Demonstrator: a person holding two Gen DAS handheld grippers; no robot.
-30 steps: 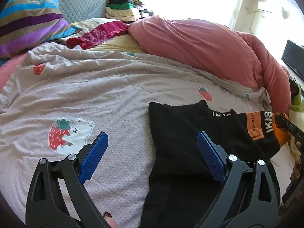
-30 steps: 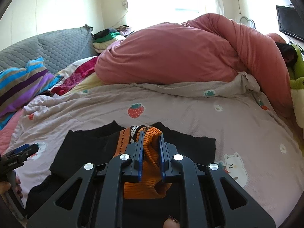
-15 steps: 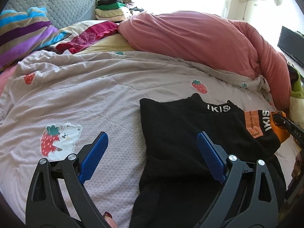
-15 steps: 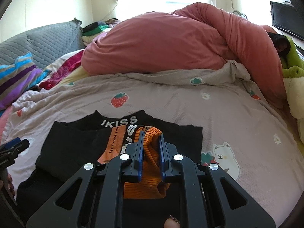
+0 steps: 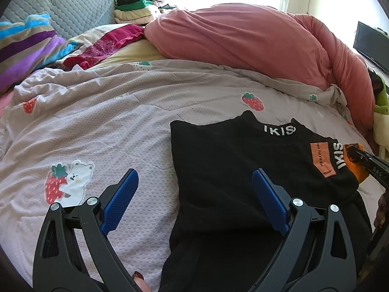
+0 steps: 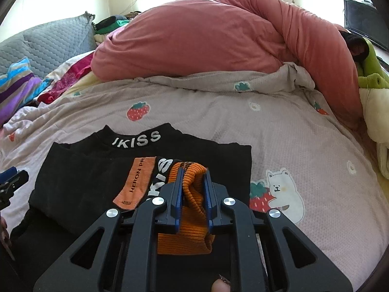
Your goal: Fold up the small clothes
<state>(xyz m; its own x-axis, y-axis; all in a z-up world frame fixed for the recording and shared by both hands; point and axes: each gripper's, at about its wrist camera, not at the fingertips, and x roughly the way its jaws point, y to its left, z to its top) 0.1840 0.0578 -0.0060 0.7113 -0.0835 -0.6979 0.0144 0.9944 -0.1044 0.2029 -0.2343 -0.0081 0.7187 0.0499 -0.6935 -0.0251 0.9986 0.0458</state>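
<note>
A black sweater (image 5: 231, 160) with white collar lettering lies flat on the strawberry-print bed cover (image 5: 97, 121). One sleeve, with an orange patch, is folded across its front. The sleeve's orange ribbed cuff (image 6: 192, 189) sits between the pads of my right gripper (image 6: 193, 171), low over the sweater (image 6: 97, 170). Those jaws are opening slightly, but the pads still pinch the cuff. My left gripper (image 5: 194, 174) hovers wide open over the sweater's left edge with nothing gripped. In the left wrist view the right gripper (image 5: 359, 153) and the cuff (image 5: 357, 170) show at the right edge.
A bulky pink duvet (image 5: 243, 43) fills the far side of the bed. Folded clothes (image 5: 133, 9) are stacked by the grey quilted headboard (image 5: 73, 4). A striped blanket (image 5: 24, 46) lies at the left, a green plush toy (image 6: 369, 77) at the right.
My right gripper has sunk toward the sweater with the cuff, laying the sleeve across the front; the collar lettering has come into view. The left gripper shifted sideways and slightly down, still open.
</note>
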